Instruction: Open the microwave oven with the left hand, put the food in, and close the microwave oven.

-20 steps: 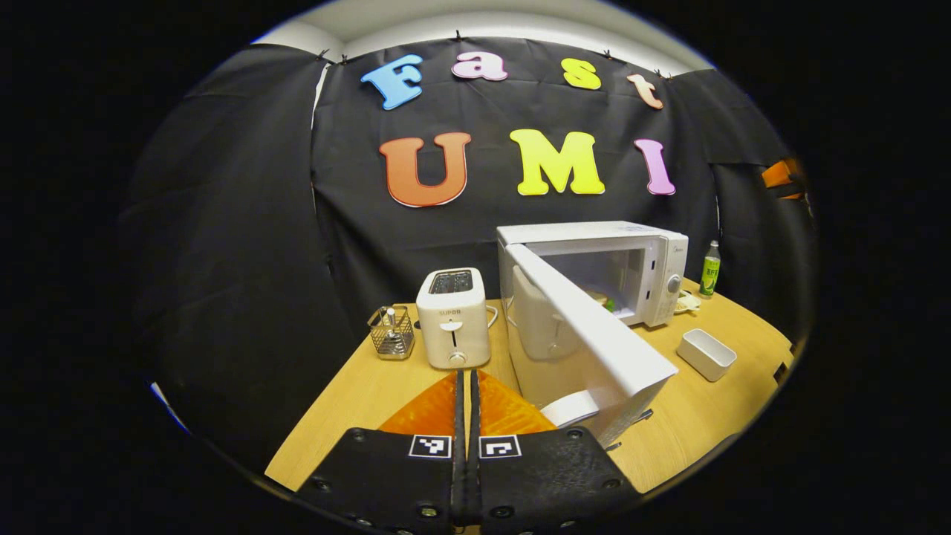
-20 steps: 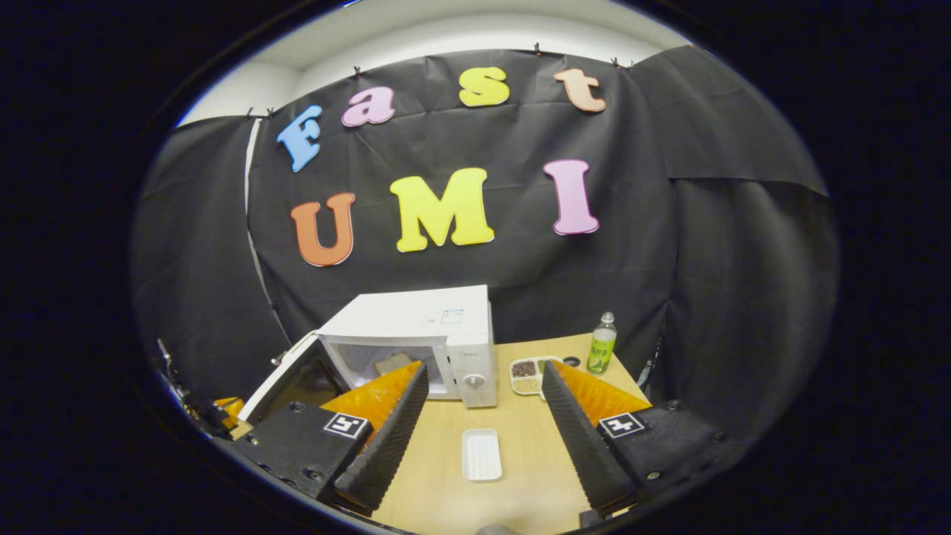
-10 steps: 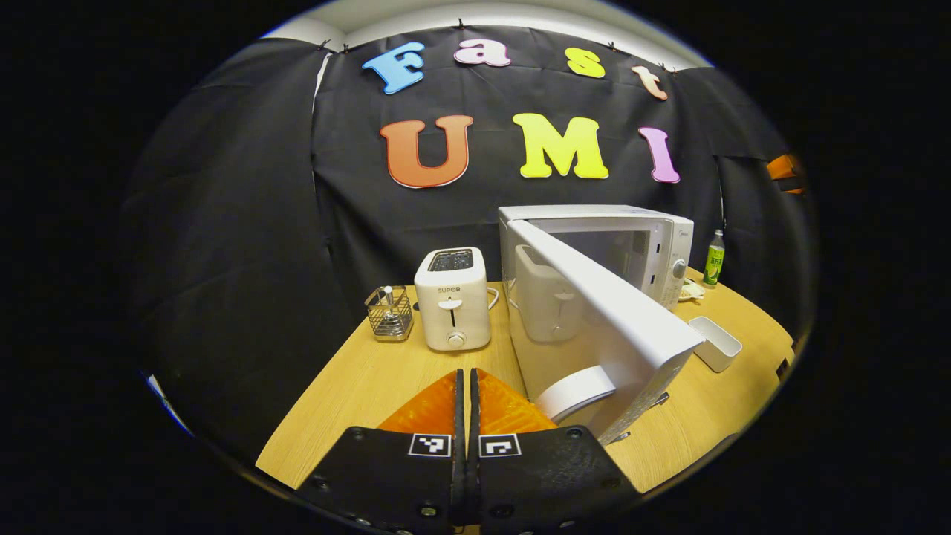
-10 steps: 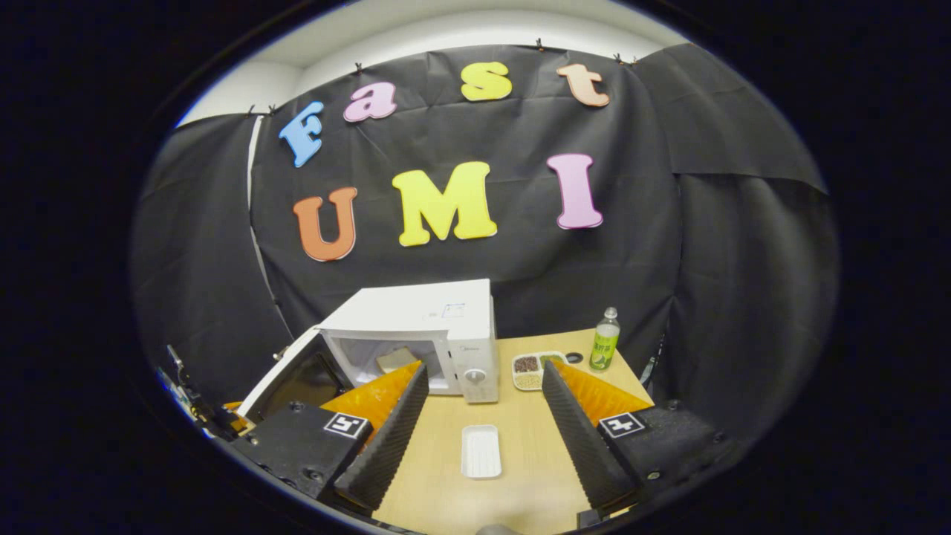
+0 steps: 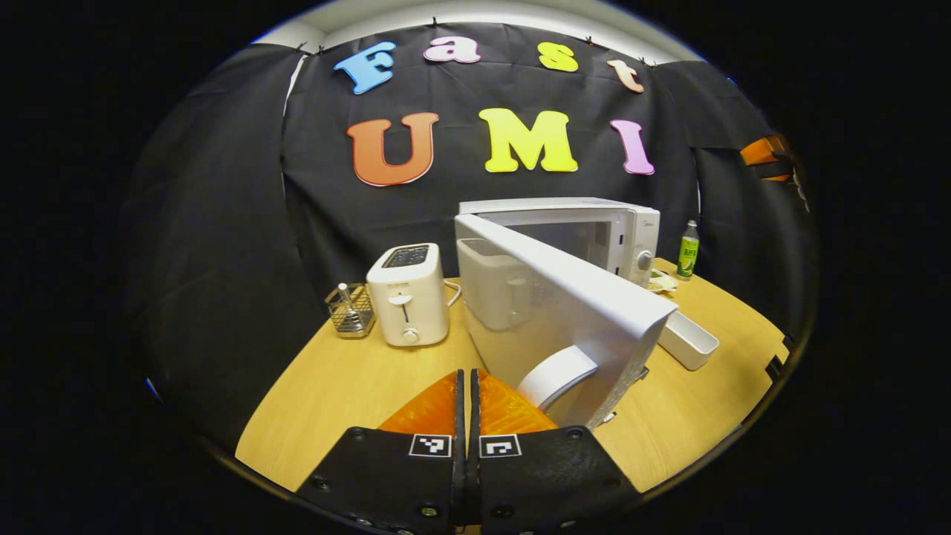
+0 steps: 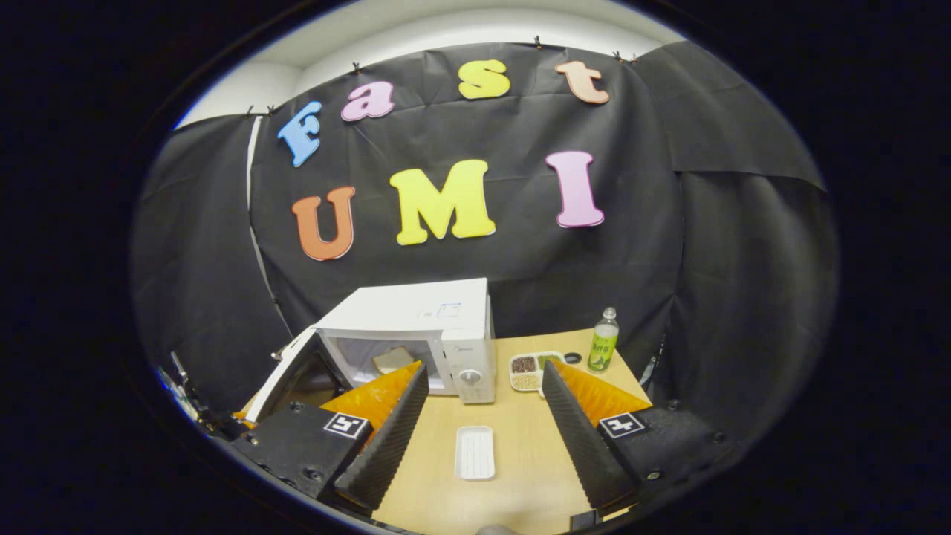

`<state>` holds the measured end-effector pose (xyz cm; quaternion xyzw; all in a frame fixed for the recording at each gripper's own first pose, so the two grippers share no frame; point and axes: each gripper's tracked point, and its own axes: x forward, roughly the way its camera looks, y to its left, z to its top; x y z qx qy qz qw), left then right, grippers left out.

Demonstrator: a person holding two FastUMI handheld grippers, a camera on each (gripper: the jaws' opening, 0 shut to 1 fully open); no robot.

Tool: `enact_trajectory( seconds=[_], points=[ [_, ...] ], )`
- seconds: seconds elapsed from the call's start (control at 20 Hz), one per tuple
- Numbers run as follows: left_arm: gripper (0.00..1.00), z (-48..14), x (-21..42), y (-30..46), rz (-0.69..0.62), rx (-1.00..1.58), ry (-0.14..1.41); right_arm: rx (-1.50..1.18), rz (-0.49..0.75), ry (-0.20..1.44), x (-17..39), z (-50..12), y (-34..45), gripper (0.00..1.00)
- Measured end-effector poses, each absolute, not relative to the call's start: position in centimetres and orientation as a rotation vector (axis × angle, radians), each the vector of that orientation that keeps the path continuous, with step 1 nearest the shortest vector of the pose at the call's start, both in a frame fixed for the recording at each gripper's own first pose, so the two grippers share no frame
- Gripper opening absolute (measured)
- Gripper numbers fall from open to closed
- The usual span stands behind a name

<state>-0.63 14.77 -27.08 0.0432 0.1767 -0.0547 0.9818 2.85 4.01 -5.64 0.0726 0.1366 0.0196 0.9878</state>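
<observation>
While the left gripper view takes in a white toaster [image 5: 408, 295] and a wire basket [image 5: 349, 310] at the far left of the wooden table [image 5: 349, 386], the right gripper view takes in what the door hides there: a slice of bread [image 6: 392, 360] lying inside the open cavity of the white microwave oven [image 6: 423, 327], and a divided food tray [image 6: 529, 371] just right of the oven. Left gripper [image 5: 467, 386]: fingers pressed together with nothing between them, tips just left of the white handle [image 5: 557, 375] on the microwave door [image 5: 565, 312]; contact with the handle cannot be told. Door stands partly open, swung out toward this gripper, its outer face mirroring the toaster. Right gripper [image 6: 483, 379]: fingers spread wide apart, holding nothing, hovering above the table; an empty white rectangular dish [image 6: 475, 452] lies on the table between them, the oven beyond the left finger. A green bottle [image 6: 602, 342] stands upright near the table's far right.
</observation>
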Motion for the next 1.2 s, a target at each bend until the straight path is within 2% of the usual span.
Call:
enact_trajectory(
  seconds=[0.05, 1.05, 1.1, 1.2],
  points=[
    [0.0, -27.1, -0.5, 13.8, -0.126, 0.092, 0.355, 0.146, 0.043, 0.276, 2.9, -5.7, 3.9, 0.98],
    [0.0, -25.1, 5.8, -1.8, -0.353, 0.169, 0.294, 0.147, 0.016, 0.269, 4.4, -5.8, -2.4, 0.98],
    [0.0, -24.9, 6.2, -2.6, -0.361, 0.169, 0.29, 0.15, 0.011, 0.269, 4.3, -5.9, -2.8, 0.91],
    [0.0, -24.8, 7.0, -3.8, -0.373, 0.177, 0.287, 0.154, 0.004, 0.272, 4.3, -6.3, -3.6, 0.91]
  ],
)
